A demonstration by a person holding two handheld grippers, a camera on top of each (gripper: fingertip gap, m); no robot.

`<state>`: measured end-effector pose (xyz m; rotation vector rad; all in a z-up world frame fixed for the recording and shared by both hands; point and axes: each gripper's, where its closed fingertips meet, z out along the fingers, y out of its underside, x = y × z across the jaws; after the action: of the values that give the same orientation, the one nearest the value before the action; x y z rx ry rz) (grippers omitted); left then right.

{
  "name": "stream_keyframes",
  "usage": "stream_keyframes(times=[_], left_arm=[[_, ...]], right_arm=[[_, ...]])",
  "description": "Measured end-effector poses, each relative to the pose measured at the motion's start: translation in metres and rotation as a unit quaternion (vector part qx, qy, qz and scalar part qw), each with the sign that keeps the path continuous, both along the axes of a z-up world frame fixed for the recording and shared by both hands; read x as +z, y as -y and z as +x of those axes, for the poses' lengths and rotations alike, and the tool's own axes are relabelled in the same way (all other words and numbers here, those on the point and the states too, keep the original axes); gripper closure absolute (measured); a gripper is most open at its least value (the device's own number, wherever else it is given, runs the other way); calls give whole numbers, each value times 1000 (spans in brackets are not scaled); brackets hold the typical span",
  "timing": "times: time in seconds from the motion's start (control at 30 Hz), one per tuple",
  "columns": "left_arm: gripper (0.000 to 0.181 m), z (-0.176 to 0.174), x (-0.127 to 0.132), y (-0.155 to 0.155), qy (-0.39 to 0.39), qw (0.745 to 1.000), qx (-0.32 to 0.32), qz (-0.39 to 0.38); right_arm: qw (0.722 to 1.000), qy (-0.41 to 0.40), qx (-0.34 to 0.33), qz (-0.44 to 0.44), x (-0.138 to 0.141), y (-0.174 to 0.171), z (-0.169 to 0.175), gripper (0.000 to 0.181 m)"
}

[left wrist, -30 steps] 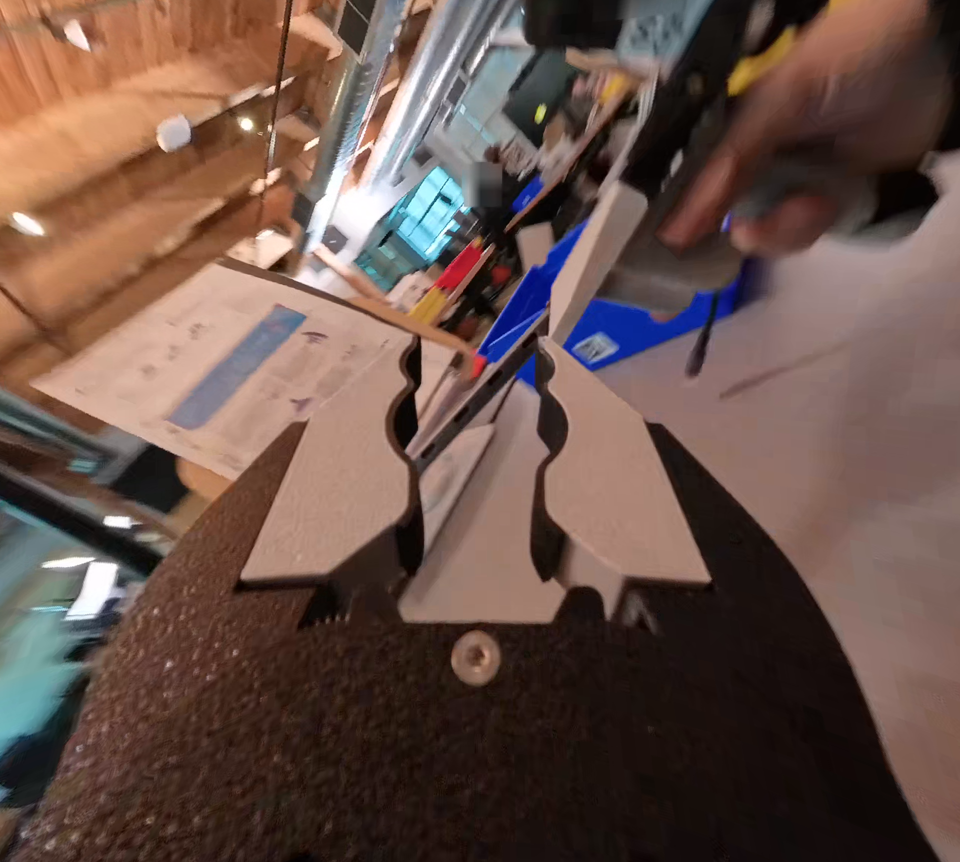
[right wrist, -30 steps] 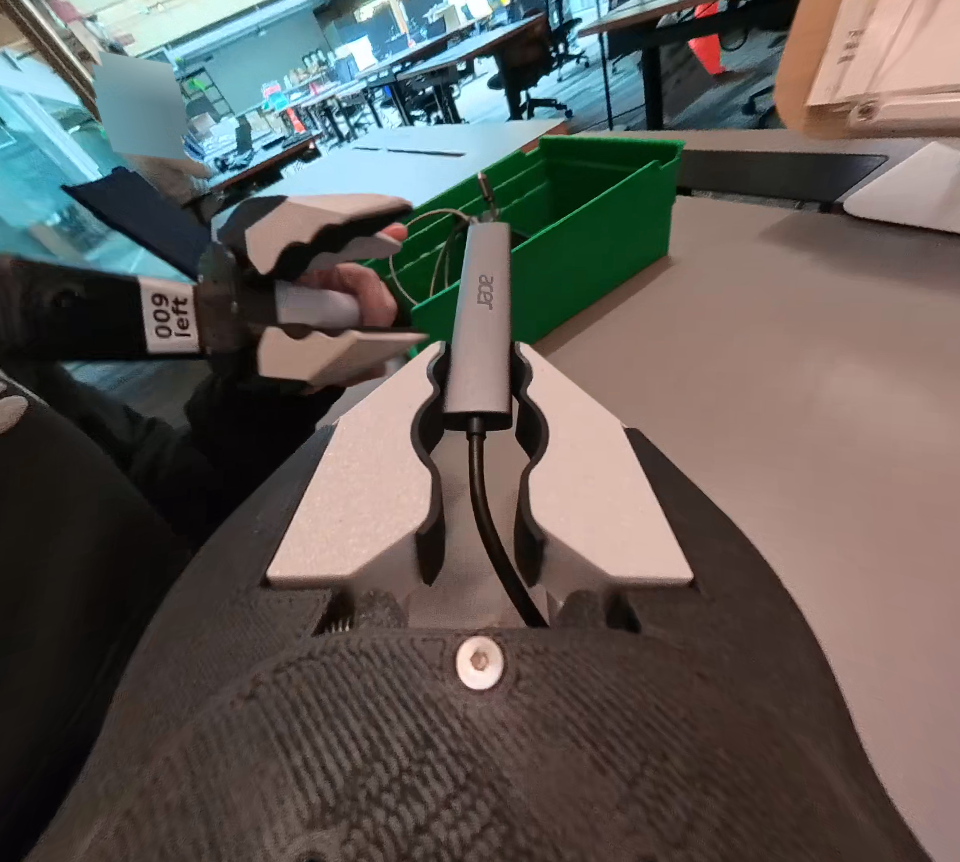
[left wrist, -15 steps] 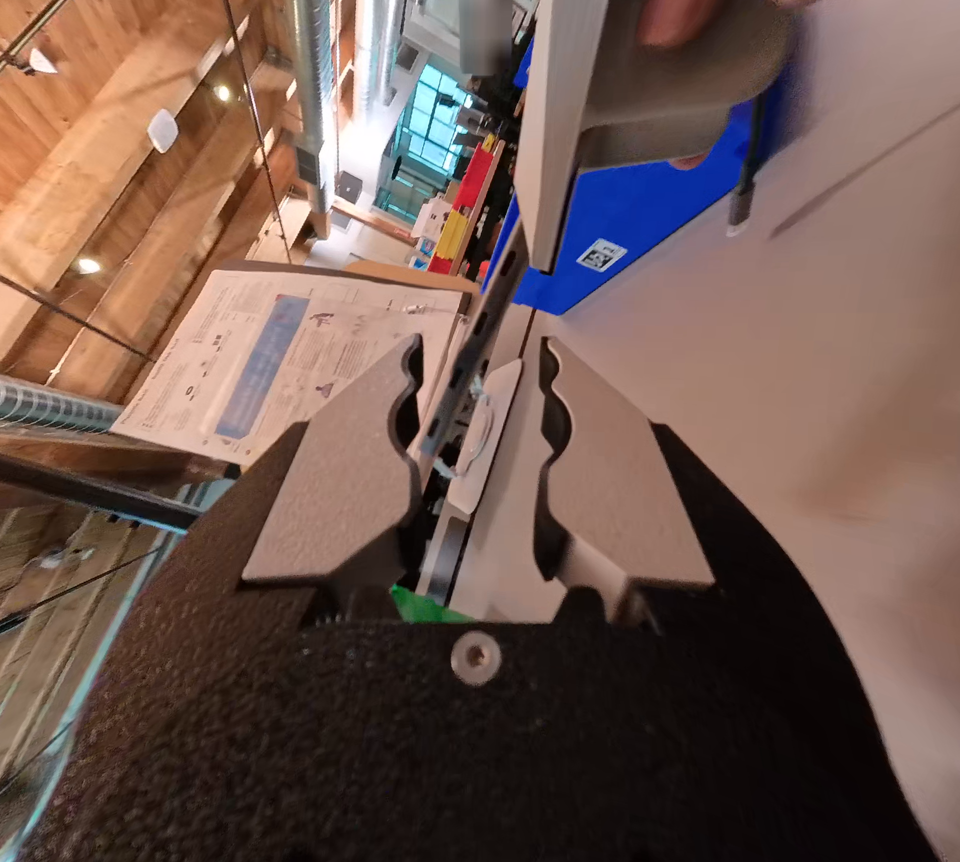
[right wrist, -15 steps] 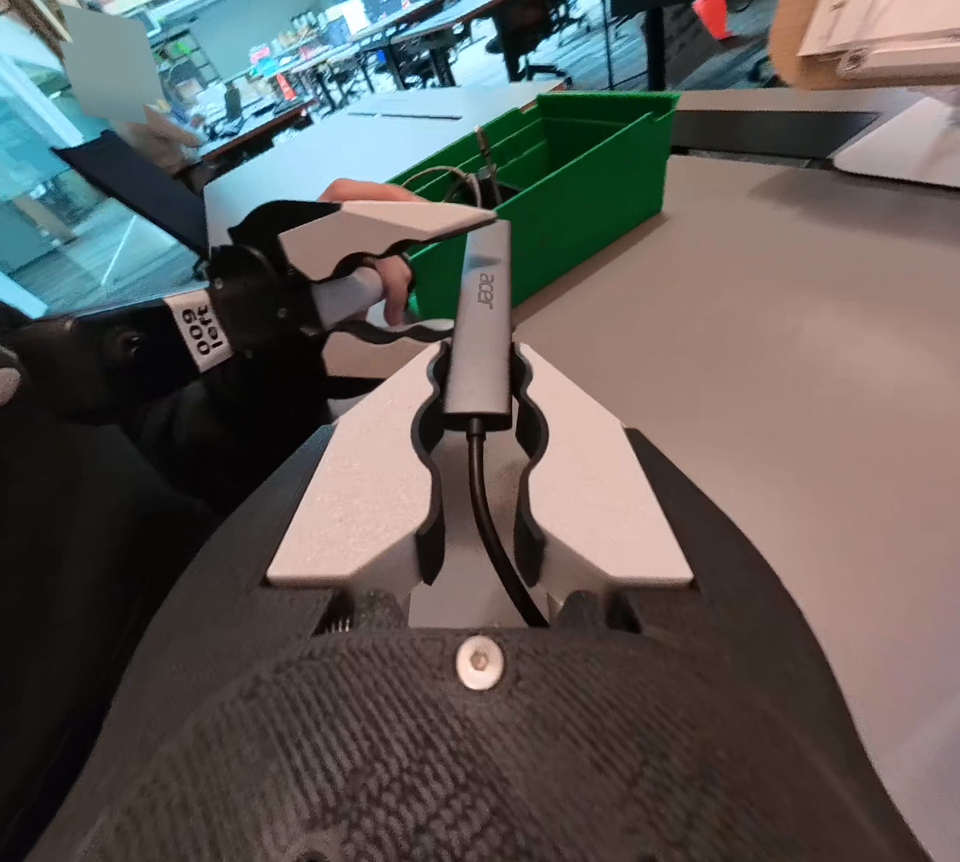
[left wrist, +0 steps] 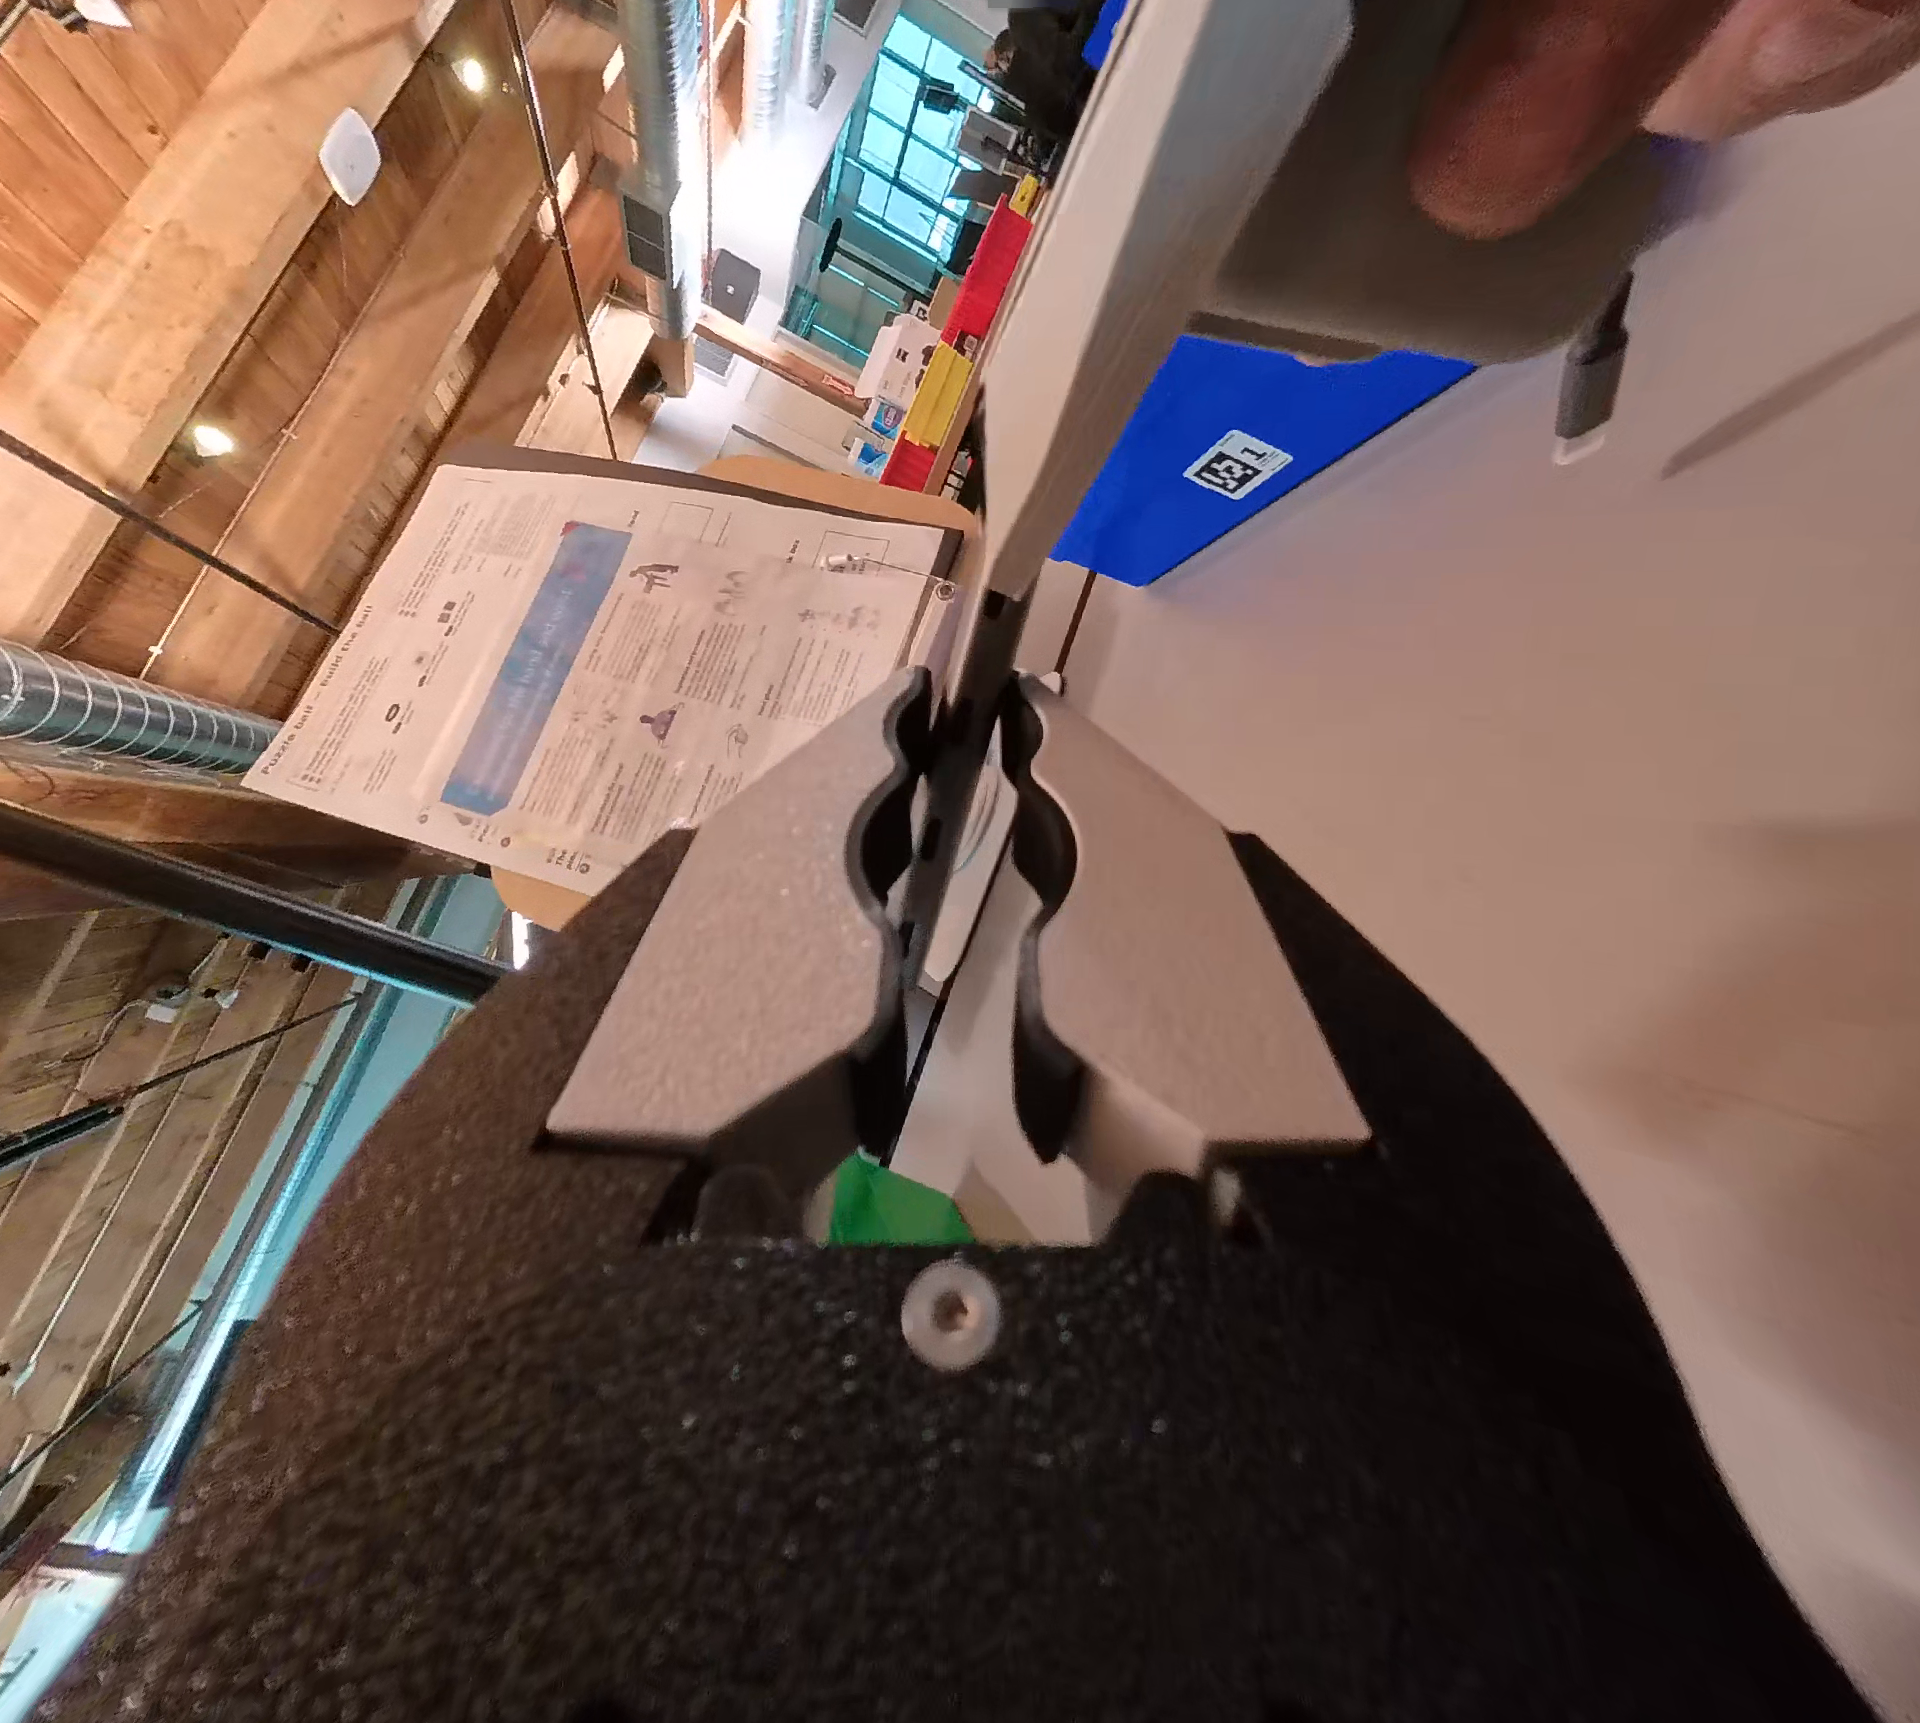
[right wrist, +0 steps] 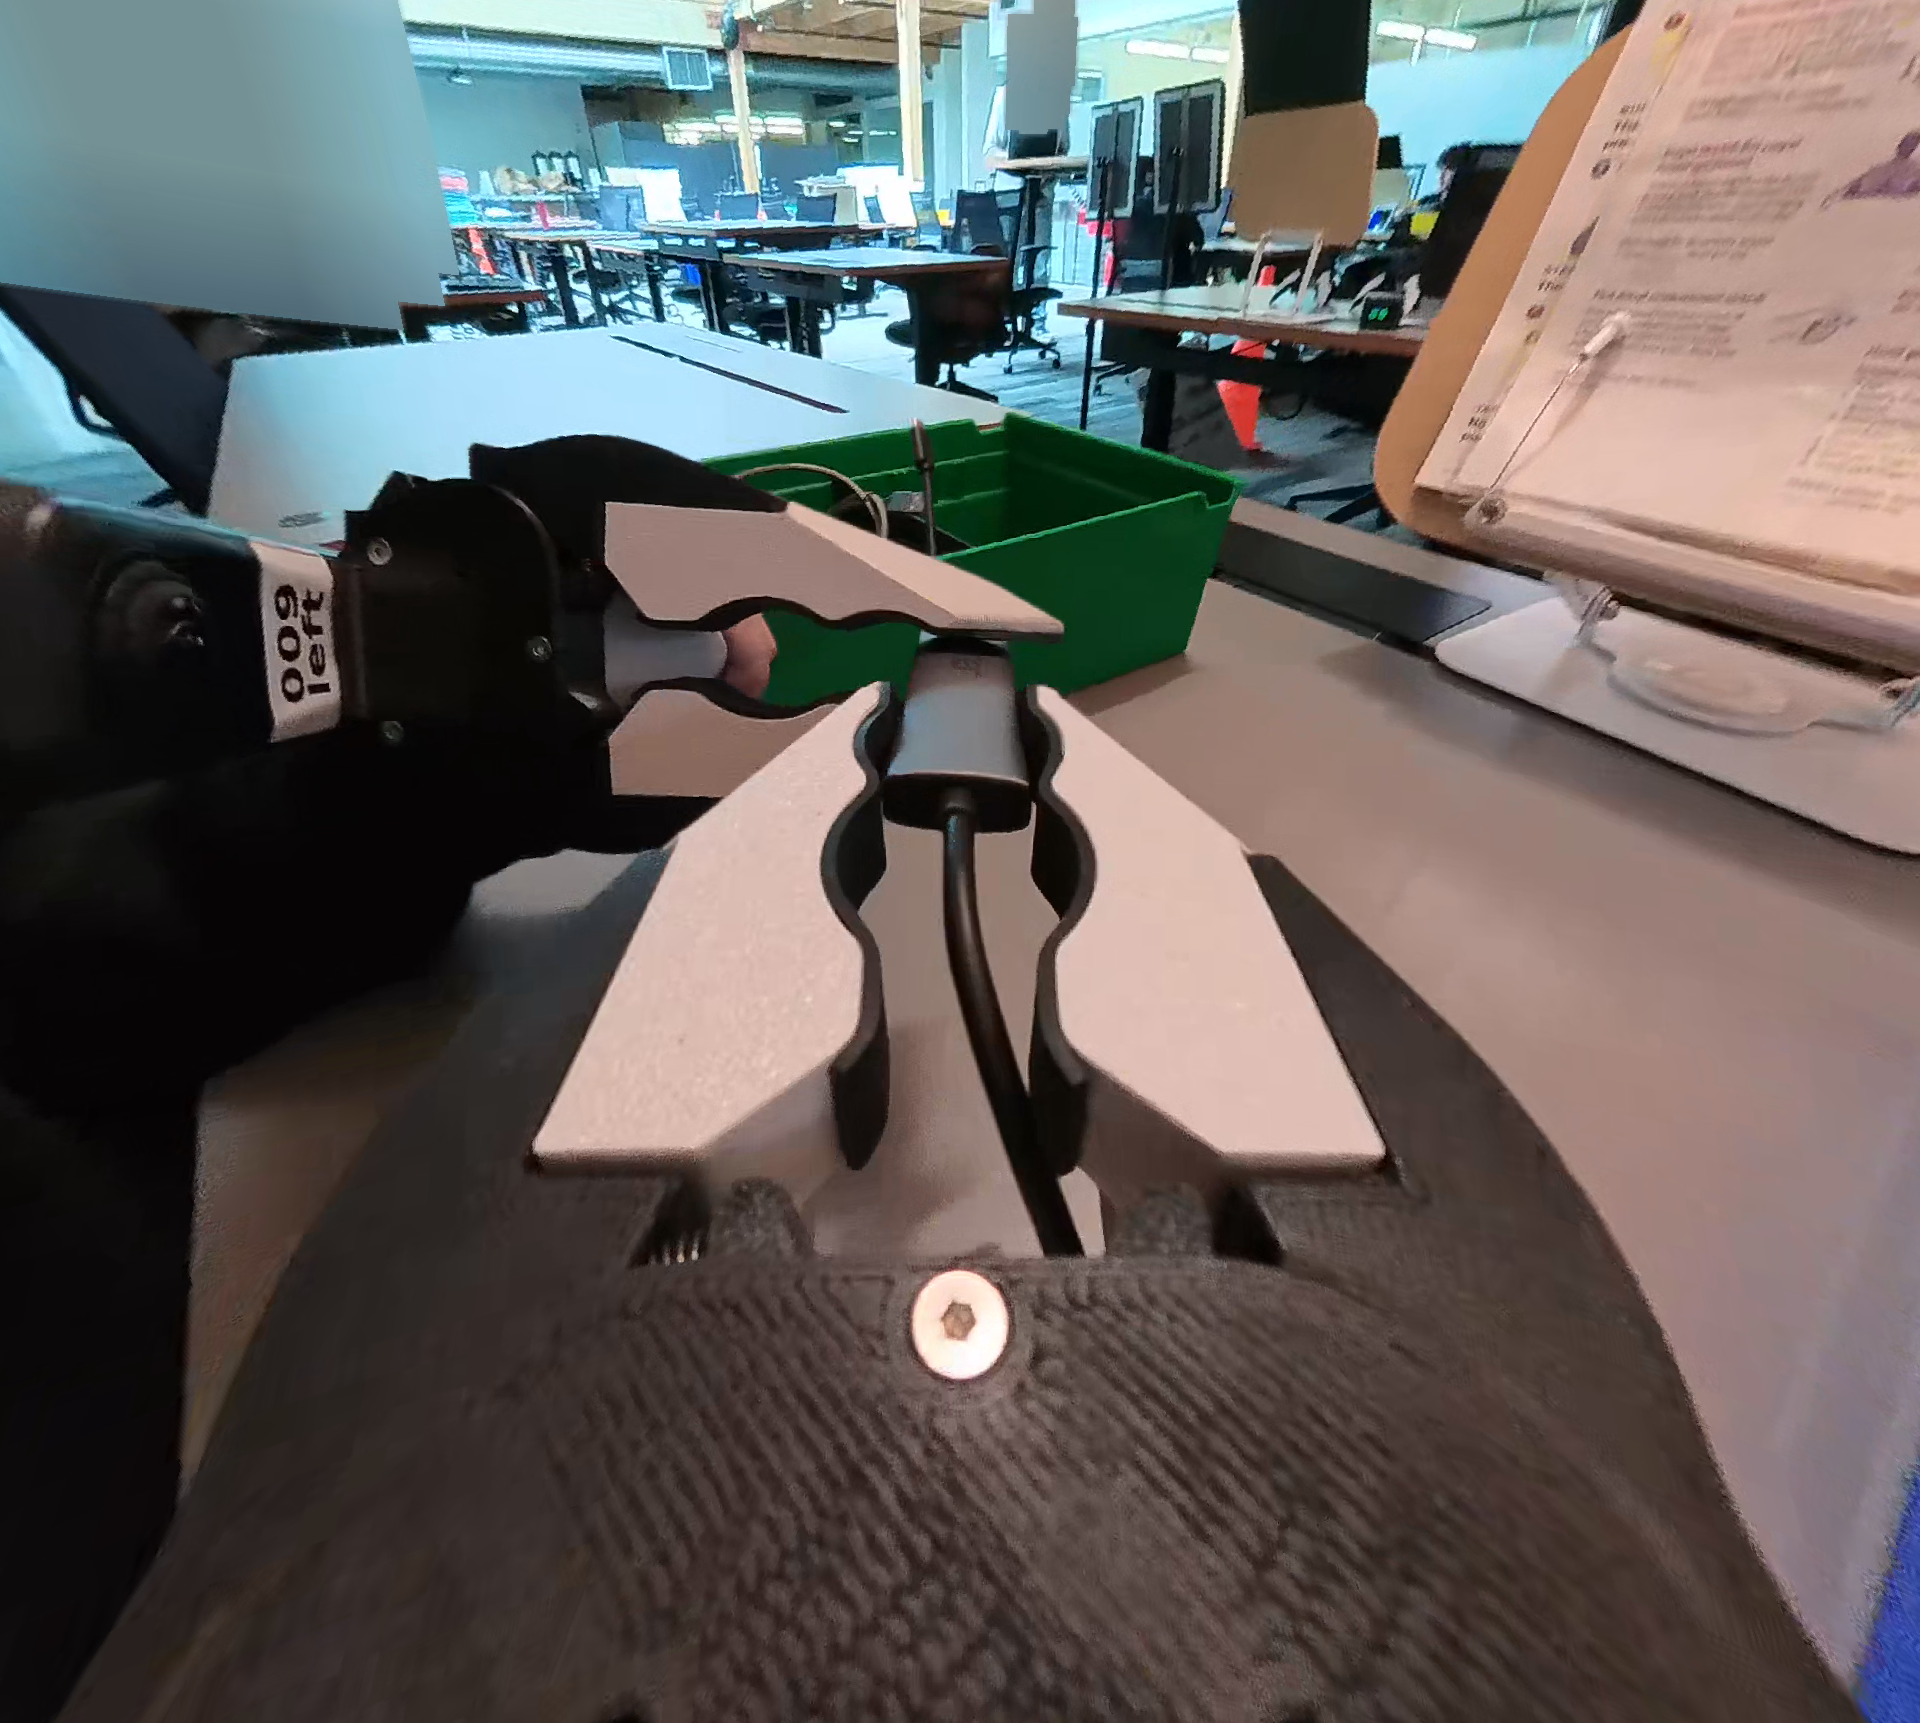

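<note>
My right gripper (right wrist: pixel 961 699) is shut on the near end of a slim grey hub (right wrist: pixel 961 723); its black cable (right wrist: pixel 977 925) runs back between the jaws. My left gripper (right wrist: pixel 935 650) comes in from the left and clamps the hub's far end between its fingers (right wrist: pixel 810 567), just above the table. In the left wrist view my left gripper (left wrist: pixel 968 707) is closed on the hub (left wrist: pixel 951 800), seen edge-on. A finger of the right gripper (left wrist: pixel 1143 219) and a hand (left wrist: pixel 1558 63) fill the top right. A cable plug (left wrist: pixel 1590 385) hangs beneath them.
A green bin (right wrist: pixel 1091 551) with cables in it stands on the grey table (right wrist: pixel 1455 894) just behind the grippers. A document stand with a printed sheet (right wrist: pixel 1714 219) is at the right. A blue bin (left wrist: pixel 1247 447) shows in the left wrist view. Office desks lie beyond. Left and right tips are no more than a few centimetres apart.
My left gripper moved in over the hub's far end and its jaws narrowed onto it. My right gripper kept its hold and tilted up.
</note>
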<state>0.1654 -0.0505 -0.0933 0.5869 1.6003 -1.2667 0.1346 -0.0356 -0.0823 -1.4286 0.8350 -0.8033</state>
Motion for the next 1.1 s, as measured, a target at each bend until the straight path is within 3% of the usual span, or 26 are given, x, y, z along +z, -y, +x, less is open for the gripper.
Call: stream_keyframes(times=[0.23, 0.3, 0.4, 0.5, 0.57, 0.67, 0.77, 0.97, 1.1], left_arm=[[167, 7, -8, 3, -58, 998, 11, 8], [153, 7, -6, 0, -66, 998, 7, 11], [145, 13, 17, -16, -118, 993, 8, -27], [146, 40, 47, -52, -218, 972, 48, -76], [148, 77, 48, -93, -288, 945, 134, -81], [142, 123, 14, -158, -396, 880, 258, -40], [140, 146, -23, -194, -481, 822, 303, -5], [142, 166, -47, -167, -586, 767, 255, -56], [140, 175, -63, -142, -670, 704, 219, -87]], right_arm=[[999, 15, -41, -12, -6, 5, 6, 160], [997, 43, -66, 6, 2, 17, 6, 160], [987, 112, -105, 40, 18, 40, 2, 160], [981, 128, -145, 24, 8, 58, 4, 159], [979, 144, -144, 2, 3, 58, 3, 160], [974, 172, -145, -38, 3, 51, 2, 160], [973, 179, -136, -61, 1, 41, 1, 160], [970, 190, -135, -64, 0, 38, -1, 160], [971, 191, -132, -50, 0, 40, -4, 160]])
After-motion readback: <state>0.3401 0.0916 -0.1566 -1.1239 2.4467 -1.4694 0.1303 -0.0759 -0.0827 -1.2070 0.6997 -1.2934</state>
